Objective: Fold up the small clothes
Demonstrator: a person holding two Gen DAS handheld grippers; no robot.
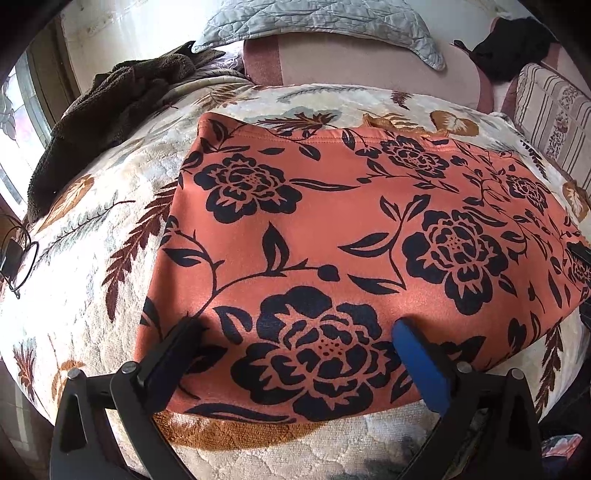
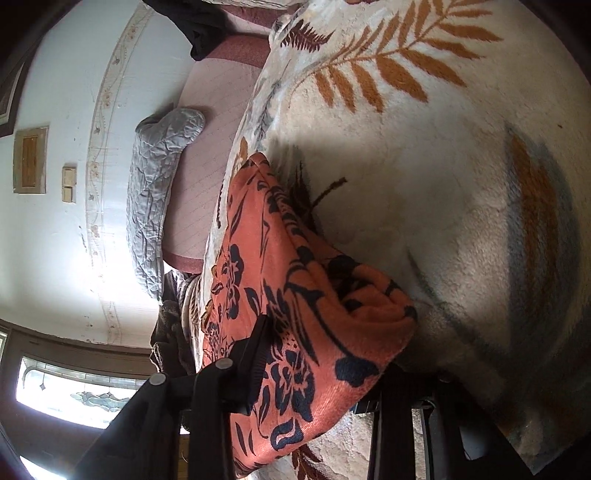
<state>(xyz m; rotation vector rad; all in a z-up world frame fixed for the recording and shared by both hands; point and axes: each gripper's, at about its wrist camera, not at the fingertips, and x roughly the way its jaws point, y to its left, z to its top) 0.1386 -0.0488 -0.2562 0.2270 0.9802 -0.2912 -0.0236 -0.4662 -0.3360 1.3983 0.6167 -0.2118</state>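
An orange garment with black flowers (image 1: 332, 236) lies folded flat on a cream leaf-patterned blanket (image 1: 92, 240). My left gripper (image 1: 295, 332) is open, its fingers (image 1: 421, 365) resting on the garment's near part, wide apart. In the right wrist view, turned sideways, my right gripper (image 2: 325, 354) spans the garment's folded corner (image 2: 314, 314): one finger (image 2: 255, 362) lies on top and the other is hidden under the cloth.
A brown fuzzy cloth (image 1: 110, 107) lies at the blanket's far left. A grey quilted pillow (image 1: 321, 22) and pink mattress (image 1: 369, 70) are behind. A black cloth (image 1: 513, 48) and striped cushion (image 1: 554, 122) sit far right. A cable (image 1: 18, 258) lies at left.
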